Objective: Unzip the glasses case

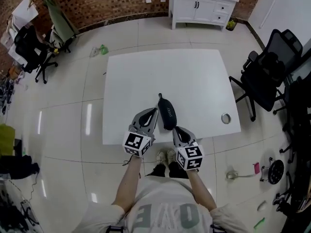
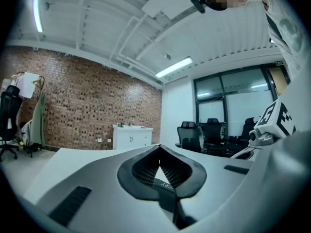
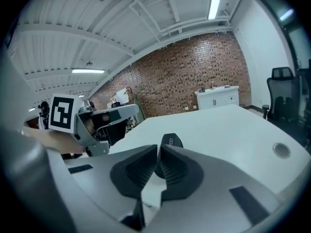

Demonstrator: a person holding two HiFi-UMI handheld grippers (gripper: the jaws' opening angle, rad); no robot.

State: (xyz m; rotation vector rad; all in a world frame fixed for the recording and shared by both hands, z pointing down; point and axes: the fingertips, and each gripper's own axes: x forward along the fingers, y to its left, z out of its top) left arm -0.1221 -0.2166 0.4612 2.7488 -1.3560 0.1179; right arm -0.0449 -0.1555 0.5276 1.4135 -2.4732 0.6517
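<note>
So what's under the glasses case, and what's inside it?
The glasses case lies flat on the white table; nothing else shows beneath it. Its dark shell shows no opening in any view, so whatever is inside cannot be seen.

Case (image 1: 167, 113) lies on table (image 1: 146, 76), centre, nr front edge. My L gripper (image 1: 156, 110) is just left of it, R gripper (image 1: 175, 128) at its near end. Grommet (image 1: 226, 118) on table, right of case. Cabinet (image 1: 203, 4) behind table; chair (image 1: 267, 76) to table's right.
</note>
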